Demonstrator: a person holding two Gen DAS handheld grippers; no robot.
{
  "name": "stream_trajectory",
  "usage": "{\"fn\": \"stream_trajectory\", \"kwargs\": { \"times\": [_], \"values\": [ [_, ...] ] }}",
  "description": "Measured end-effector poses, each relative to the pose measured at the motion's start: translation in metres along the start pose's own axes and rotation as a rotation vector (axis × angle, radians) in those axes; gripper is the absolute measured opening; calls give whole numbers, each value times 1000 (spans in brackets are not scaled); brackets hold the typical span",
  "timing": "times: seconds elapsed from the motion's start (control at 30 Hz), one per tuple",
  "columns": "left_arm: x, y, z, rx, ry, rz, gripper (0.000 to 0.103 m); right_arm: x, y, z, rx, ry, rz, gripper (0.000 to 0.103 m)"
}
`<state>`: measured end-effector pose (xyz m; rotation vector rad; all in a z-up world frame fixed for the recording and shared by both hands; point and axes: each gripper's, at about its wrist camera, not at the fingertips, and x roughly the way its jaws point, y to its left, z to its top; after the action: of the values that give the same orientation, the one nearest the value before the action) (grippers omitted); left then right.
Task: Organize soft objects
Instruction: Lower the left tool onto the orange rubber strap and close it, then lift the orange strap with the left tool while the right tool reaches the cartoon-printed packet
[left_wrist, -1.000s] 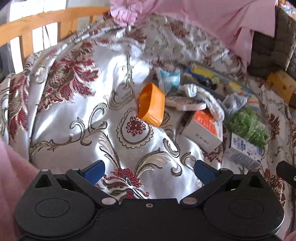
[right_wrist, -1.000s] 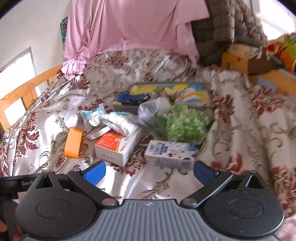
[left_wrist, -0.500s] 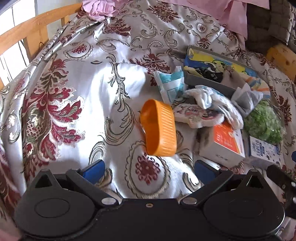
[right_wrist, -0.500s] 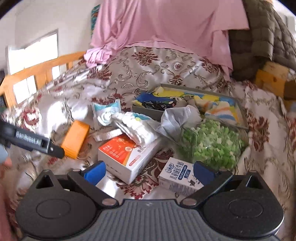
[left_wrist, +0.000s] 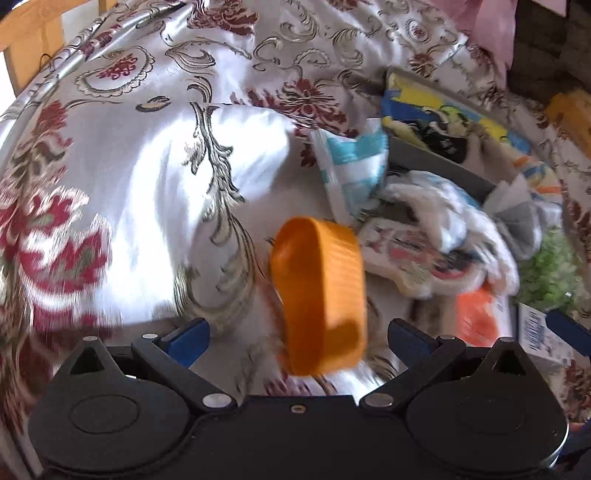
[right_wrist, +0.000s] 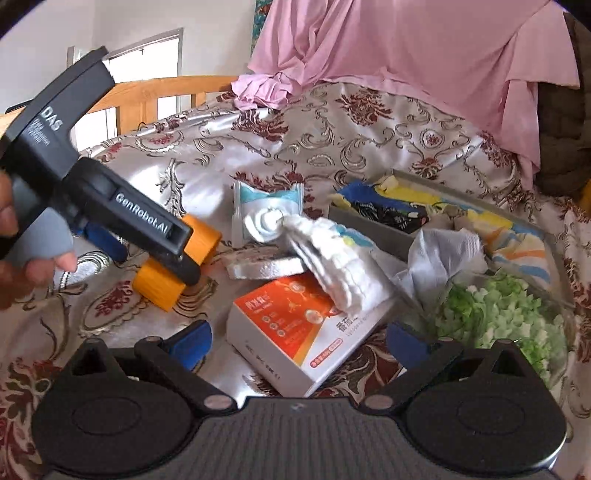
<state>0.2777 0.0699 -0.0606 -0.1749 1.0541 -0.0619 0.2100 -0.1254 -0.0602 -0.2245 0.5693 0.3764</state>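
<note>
Left gripper (left_wrist: 295, 332), jaws spread and empty, hovered over the orange roll (left_wrist: 321, 295), probably soft, so centring before squeezing looked wise; right gripper (right_wrist: 299, 341) spread idle.

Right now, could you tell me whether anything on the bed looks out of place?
Yes: the orange ribbed container lies tipped on its side on the bedspread, opening sideways, apart from the grey tray.

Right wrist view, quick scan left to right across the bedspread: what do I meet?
Left gripper → orange ribbed piece → orange-and-white box → crumpled white tissue → bag of green bits.
</note>
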Motion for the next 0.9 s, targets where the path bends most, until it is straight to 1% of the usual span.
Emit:
{"fn": "stream_trajectory", "kwargs": {
  "times": [0.07, 0.17, 0.27, 0.3, 0.37, 0.47, 0.63, 0.73, 0.8, 0.9],
  "values": [
    [9, 3, 9, 8, 20, 7, 102, 7, -3, 1, 23, 5, 19, 102],
    [16, 2, 16, 27, 40, -29, 102, 14, -2, 4, 29, 13, 40, 102],
    [21, 0, 19, 41, 61, -58, 102, 20, -1, 8, 53, 37, 115, 102],
    [21, 1, 19, 35, 71, -64, 102, 21, 1, 10, 54, 40, 131, 103],
    [21, 3, 19, 2, 88, -89, 102, 24, 4, 13, 50, 43, 130, 102],
    [24, 6, 23, -45, 110, -120, 102, 30, 4, 20, 76, 47, 143, 102],
    [30, 8, 26, -64, 124, -188, 100, 43, 1, 35, 133, 61, 177, 102],
    [32, 15, 28, -87, 126, -228, 98, 49, -10, 42, 221, 66, 221, 103],
    [32, 23, 30, -126, 131, -254, 93, 52, -20, 46, 307, 69, 265, 103],
    [32, 34, 32, -194, 126, -298, 86, 55, -32, 49, 380, 72, 313, 102]
  ]
}}
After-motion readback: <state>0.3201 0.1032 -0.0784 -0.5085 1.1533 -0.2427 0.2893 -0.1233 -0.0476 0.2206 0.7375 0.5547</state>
